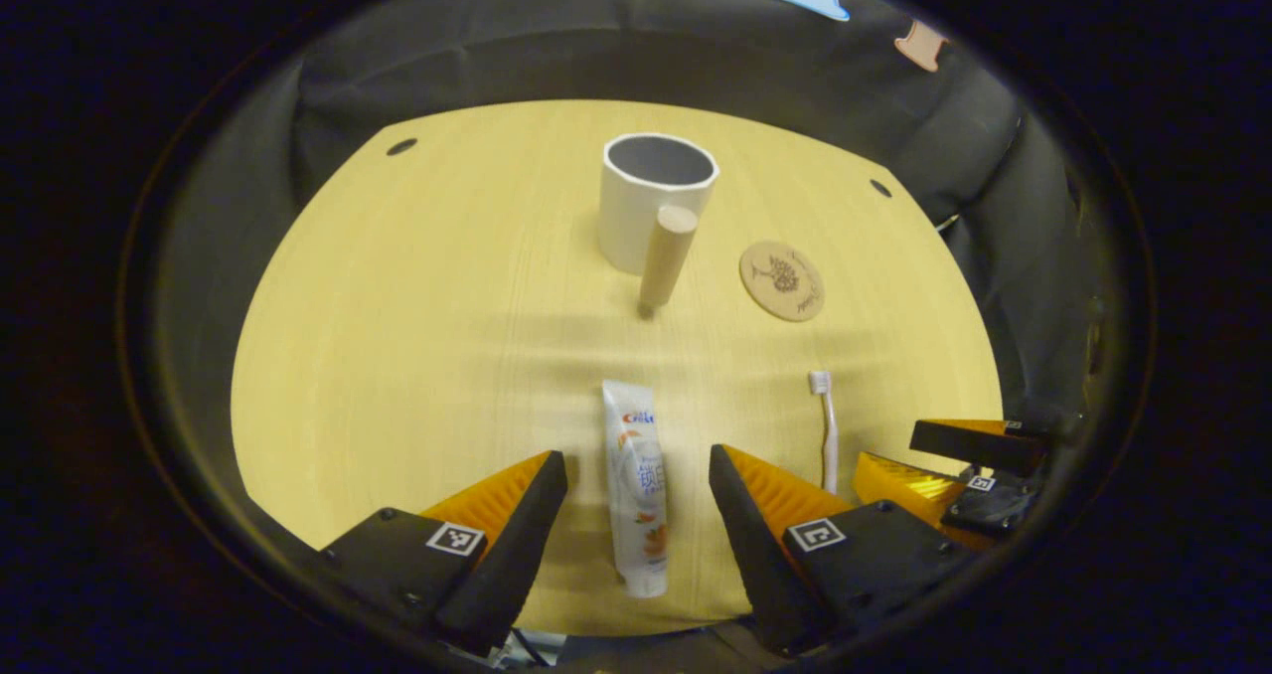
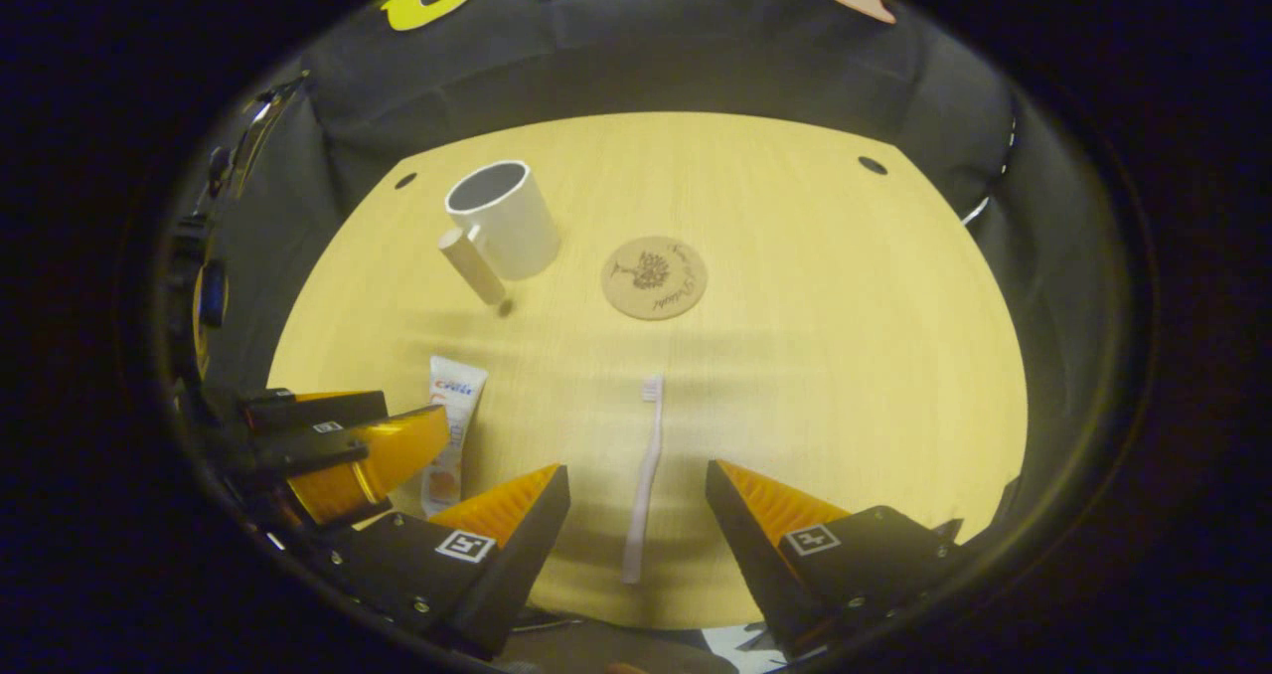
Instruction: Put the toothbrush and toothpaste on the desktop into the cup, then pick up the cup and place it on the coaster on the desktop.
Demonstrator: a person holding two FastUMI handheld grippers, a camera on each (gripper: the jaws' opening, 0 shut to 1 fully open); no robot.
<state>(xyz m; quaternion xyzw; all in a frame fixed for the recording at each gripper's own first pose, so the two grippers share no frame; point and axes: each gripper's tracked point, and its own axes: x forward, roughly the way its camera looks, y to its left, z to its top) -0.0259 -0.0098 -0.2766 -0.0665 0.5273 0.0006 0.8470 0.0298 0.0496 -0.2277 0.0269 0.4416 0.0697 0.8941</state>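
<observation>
Above desktop [image 1: 397, 356]: left gripper [image 1: 636, 495] spread wide astride toothpaste [image 1: 636, 485]; right gripper [image 2: 636, 505] likewise parted astride toothbrush [image 2: 644, 475], neither touching

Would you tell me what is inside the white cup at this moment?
The cup stands upright; its visible inner wall is bare grey. The toothpaste and toothbrush lie on the desktop. The rim hides the cup's bottom.

A recording booth: black cloth wall [image 2: 696, 68] (draped, creased) behind a wooden desktop [image 2: 795, 356].
</observation>
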